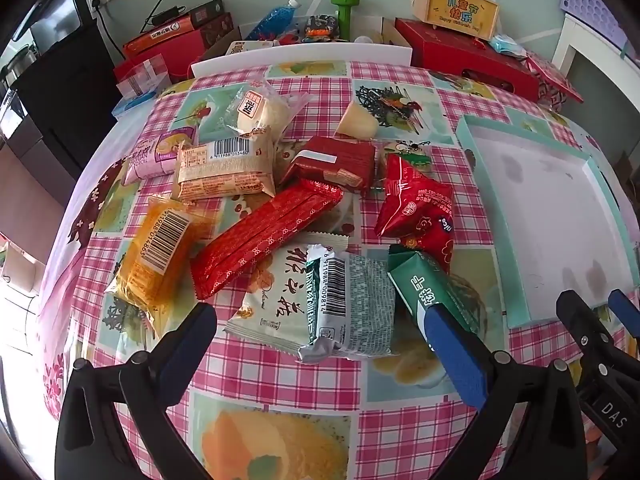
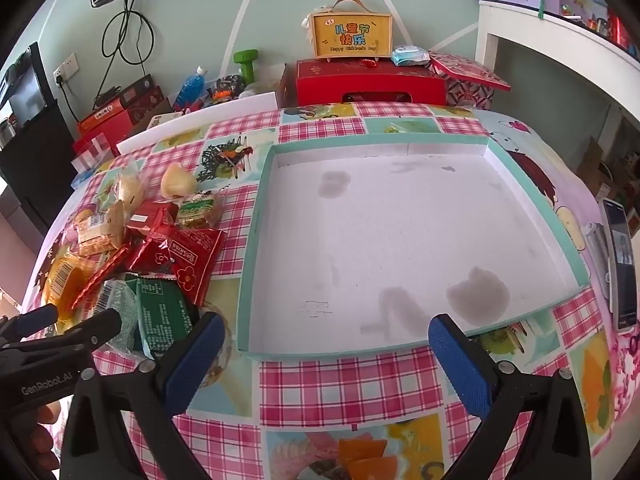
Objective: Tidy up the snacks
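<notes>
A heap of wrapped snacks lies on the checked tablecloth: a long red pack (image 1: 264, 236), an orange pack (image 1: 160, 256), a beige pack (image 1: 224, 168), a grey-green pack (image 1: 352, 304), a green pack (image 1: 432, 288) and a red pouch (image 1: 416, 208). My left gripper (image 1: 316, 336) hangs open just above the near side of the heap, holding nothing. A shallow teal-rimmed tray (image 2: 256, 240) with a bare white floor sits to the right of the heap (image 2: 160, 248). My right gripper (image 2: 326, 344) stands open over the tray's near edge, empty.
Red gift boxes (image 2: 368, 80), a yellow carry box (image 2: 350, 36), a blue bottle (image 2: 192, 84) and a green dumbbell (image 2: 246, 64) crowd the far edge by the wall. A phone (image 2: 620, 264) lies at the table's right side. A white shelf (image 2: 560, 40) stands at right.
</notes>
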`<control>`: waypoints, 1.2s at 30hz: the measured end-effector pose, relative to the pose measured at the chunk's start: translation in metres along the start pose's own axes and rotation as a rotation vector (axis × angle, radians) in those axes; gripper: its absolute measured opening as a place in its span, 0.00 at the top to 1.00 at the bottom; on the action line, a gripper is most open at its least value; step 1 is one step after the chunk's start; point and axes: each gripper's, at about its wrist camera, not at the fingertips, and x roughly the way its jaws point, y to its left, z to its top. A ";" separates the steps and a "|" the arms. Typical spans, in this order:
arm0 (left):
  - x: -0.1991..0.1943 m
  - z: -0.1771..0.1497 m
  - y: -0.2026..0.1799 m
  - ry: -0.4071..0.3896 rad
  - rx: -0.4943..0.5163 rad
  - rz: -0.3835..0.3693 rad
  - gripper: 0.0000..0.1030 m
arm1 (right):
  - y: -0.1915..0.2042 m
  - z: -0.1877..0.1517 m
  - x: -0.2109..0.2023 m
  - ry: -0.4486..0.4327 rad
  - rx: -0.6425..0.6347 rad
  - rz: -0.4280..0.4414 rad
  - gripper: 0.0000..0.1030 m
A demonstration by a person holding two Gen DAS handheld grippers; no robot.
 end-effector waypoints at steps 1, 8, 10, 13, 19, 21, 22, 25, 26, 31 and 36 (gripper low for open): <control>0.000 0.000 0.000 0.001 -0.001 0.000 0.00 | 0.000 0.000 0.000 0.000 0.000 0.001 0.00; 0.004 0.001 0.002 0.010 -0.006 -0.003 0.00 | -0.001 0.000 0.000 0.000 0.001 0.003 0.00; 0.005 0.000 0.002 0.015 -0.005 0.002 0.00 | -0.001 0.000 0.000 0.000 0.004 0.005 0.00; 0.005 0.000 0.001 0.018 -0.001 0.007 0.00 | -0.003 0.000 -0.001 -0.001 0.007 0.007 0.00; 0.006 0.001 -0.001 0.026 0.005 0.010 0.00 | -0.003 0.000 -0.001 -0.003 0.007 0.008 0.00; 0.006 0.001 0.000 0.027 0.002 0.009 0.00 | -0.003 0.000 -0.001 -0.003 0.007 0.008 0.00; 0.006 0.001 0.000 0.027 0.001 0.008 0.00 | -0.003 0.000 -0.001 -0.002 0.006 0.008 0.00; 0.006 0.002 -0.001 0.021 0.004 0.008 0.00 | -0.002 -0.001 0.000 0.001 0.001 0.007 0.00; 0.006 0.002 -0.001 0.019 0.005 0.007 0.00 | -0.002 -0.001 0.000 0.001 0.000 0.006 0.00; 0.003 0.003 0.001 0.001 -0.013 0.000 0.00 | -0.003 -0.001 0.000 0.002 0.000 0.007 0.00; 0.003 0.003 0.002 -0.003 -0.021 -0.003 0.00 | -0.002 -0.001 -0.001 0.004 -0.002 0.007 0.00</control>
